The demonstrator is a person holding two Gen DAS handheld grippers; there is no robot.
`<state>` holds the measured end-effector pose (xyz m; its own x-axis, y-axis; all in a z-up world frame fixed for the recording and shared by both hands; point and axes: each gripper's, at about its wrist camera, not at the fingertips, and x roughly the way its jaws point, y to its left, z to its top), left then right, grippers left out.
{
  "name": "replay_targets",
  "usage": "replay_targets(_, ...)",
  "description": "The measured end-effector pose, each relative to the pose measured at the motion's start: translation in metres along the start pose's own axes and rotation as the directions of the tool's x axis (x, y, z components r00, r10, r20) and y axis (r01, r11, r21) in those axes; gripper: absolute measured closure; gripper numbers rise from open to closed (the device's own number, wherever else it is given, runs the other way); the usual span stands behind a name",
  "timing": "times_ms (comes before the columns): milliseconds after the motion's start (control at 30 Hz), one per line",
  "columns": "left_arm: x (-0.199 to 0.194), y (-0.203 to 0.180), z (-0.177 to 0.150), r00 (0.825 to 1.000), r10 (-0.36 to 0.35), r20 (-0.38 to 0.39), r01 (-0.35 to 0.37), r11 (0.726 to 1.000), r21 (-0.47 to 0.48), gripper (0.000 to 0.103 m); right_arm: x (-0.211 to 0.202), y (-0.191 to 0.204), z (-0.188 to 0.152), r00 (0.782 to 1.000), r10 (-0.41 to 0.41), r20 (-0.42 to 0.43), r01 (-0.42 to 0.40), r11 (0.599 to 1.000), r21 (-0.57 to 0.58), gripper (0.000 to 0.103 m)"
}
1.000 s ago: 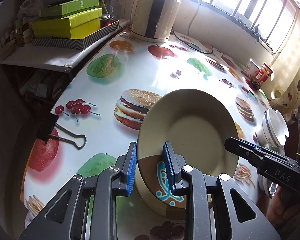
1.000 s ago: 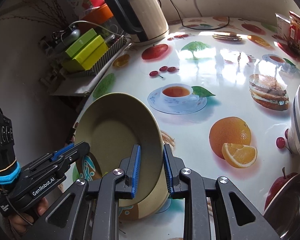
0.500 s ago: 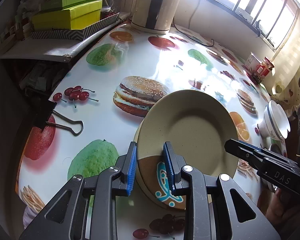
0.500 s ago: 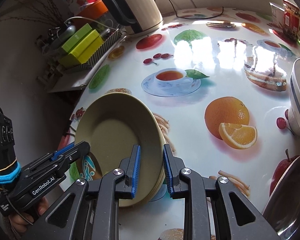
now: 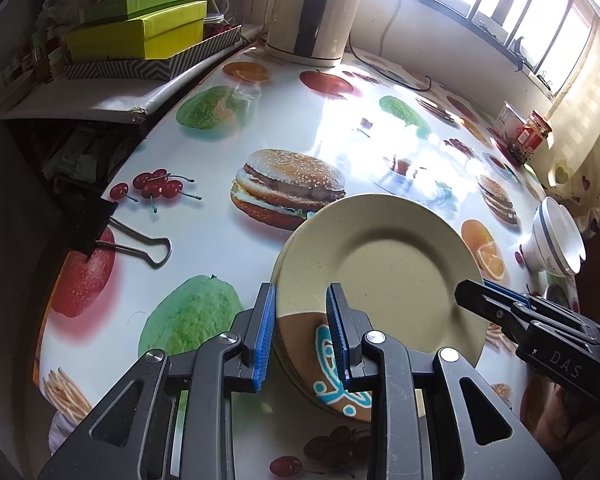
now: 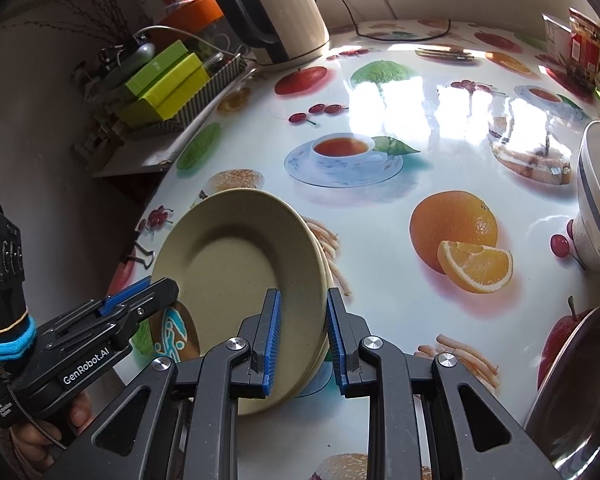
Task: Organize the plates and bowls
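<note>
A stack of shallow round beige plates (image 5: 384, 268) is held tilted just above the glossy fruit-printed table (image 5: 220, 240), its near rim clamped in the jaws of the left gripper (image 5: 300, 332) and its opposite rim in those of the right gripper (image 6: 300, 336). The step in hand is judged to be the carrying or setting down of the stack, so an even lowering by both hands is called for before release. The matte speckled plates, the lowest bearing a brown-and-turquoise pattern, are kept well apart from the white blue-banded bowls (image 5: 556, 240).
</note>
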<state>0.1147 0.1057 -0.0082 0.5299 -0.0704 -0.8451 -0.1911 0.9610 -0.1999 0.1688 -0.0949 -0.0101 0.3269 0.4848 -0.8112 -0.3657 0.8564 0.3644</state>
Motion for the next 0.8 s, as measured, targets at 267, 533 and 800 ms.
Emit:
replay_targets(267, -0.0002, 0.0005, 0.0003, 1.000, -0.003, 0.001, 0.003, 1.000, -0.003, 0.076, 0.0001, 0.0000, -0.0027, 0.999, -0.032, 0.005, 0.032, 0.999, -0.016, 0.080)
replay_targets(533, -0.0006, 0.0021, -0.0008, 1.000, -0.007, 0.018, 0.007, 1.000, -0.010, 0.076, 0.0000, -0.0016, -0.0039, 0.999, -0.036, 0.011, 0.036, 0.999, -0.010, 0.080)
replay_targets(800, -0.0016, 0.0043, -0.0064, 0.999, -0.019, 0.033, 0.019, 1.000, 0.004, 0.072, -0.0005, -0.0067, -0.0066, 0.999, -0.030, 0.028, 0.030, 0.999, 0.019, 0.059)
